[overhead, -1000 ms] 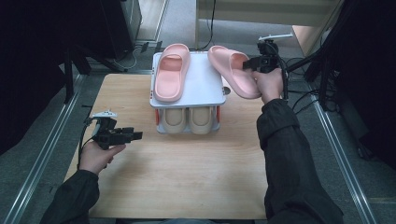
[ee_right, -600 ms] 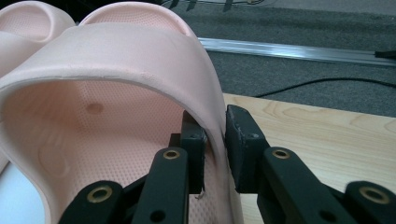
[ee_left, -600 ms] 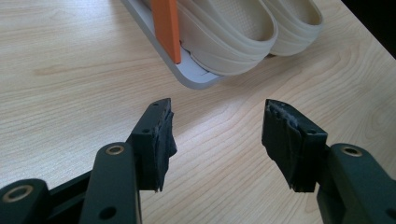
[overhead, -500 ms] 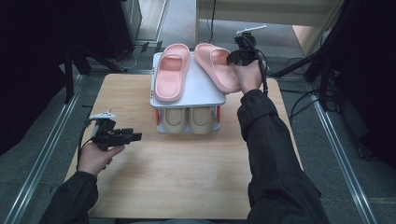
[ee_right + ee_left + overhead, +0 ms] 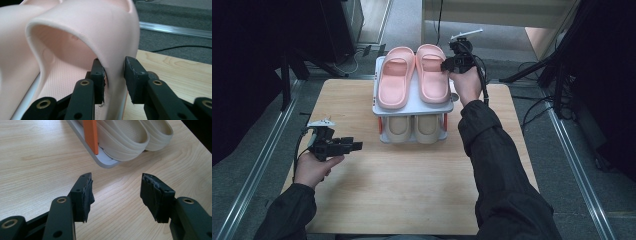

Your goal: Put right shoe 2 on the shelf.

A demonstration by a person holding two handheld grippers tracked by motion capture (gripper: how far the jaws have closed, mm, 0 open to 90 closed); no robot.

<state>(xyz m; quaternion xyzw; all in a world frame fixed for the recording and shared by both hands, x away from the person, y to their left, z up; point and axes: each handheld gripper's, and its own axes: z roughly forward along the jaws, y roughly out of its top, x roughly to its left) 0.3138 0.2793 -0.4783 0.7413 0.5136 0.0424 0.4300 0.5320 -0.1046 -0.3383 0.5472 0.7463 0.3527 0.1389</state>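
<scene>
The right gripper (image 5: 113, 75), jaws just easing apart around the light, soft foam pink slipper's (image 5: 432, 72) strap edge atop the shoe rack (image 5: 412, 106), no longer pinches it, while the left gripper (image 5: 116, 192) gapes empty.

We record two pink slippers (image 5: 414, 75) on the rack's white top shelf (image 5: 412, 106), with a fine dotted texture on the insole. Two beige slippers (image 5: 412, 127) sit beneath, beside an orange post (image 5: 91, 135). Light wood-grain table (image 5: 412, 190); black gripper jaws; dark sleeves (image 5: 497, 165).
</scene>
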